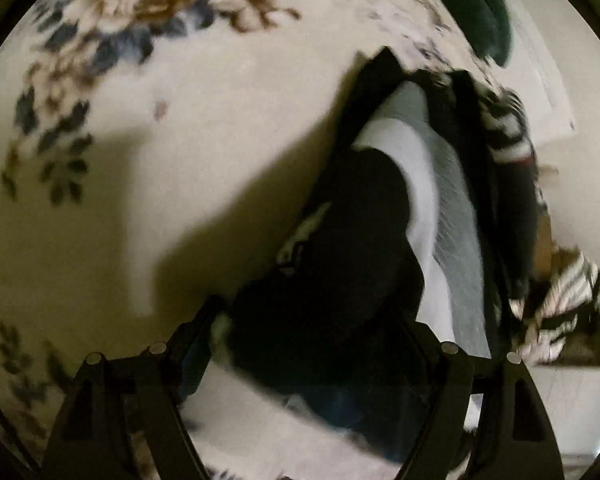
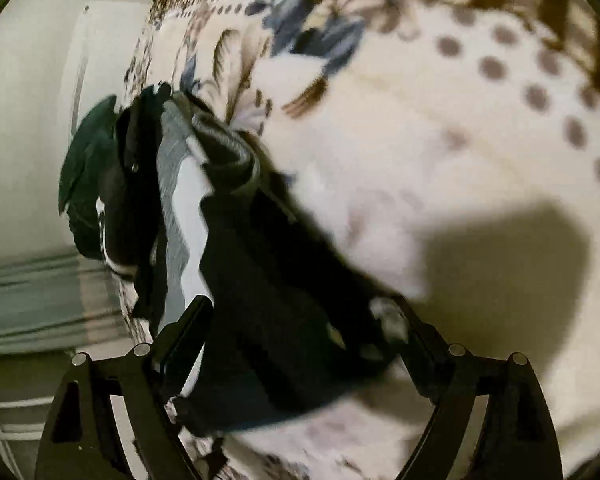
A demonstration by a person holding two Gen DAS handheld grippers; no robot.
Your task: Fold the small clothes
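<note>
The black garment lies flat on the cream floral bedspread and serves as the landmark. In the left wrist view the left tongs stand wide open with the near end of the black garment between the fingers; the blur hides whether the pads touch it, and they do not press on it. In the right wrist view the right tongs also stand wide open, the black garment lying between the fingers, not clamped.

Along the far long edge of the black garment a white-and-grey garment lies touching it, partly under it. Beyond that, further from the black garment, sits a heap with a black-and-white striped piece and a dark green cloth, close to the bedspread's edge.

On the other side of the black garment the bedspread is bare: a broad stretch of plain cream cloth with only shadows on it, reaching out to the flower print in the left view and the dotted border in the right view.
</note>
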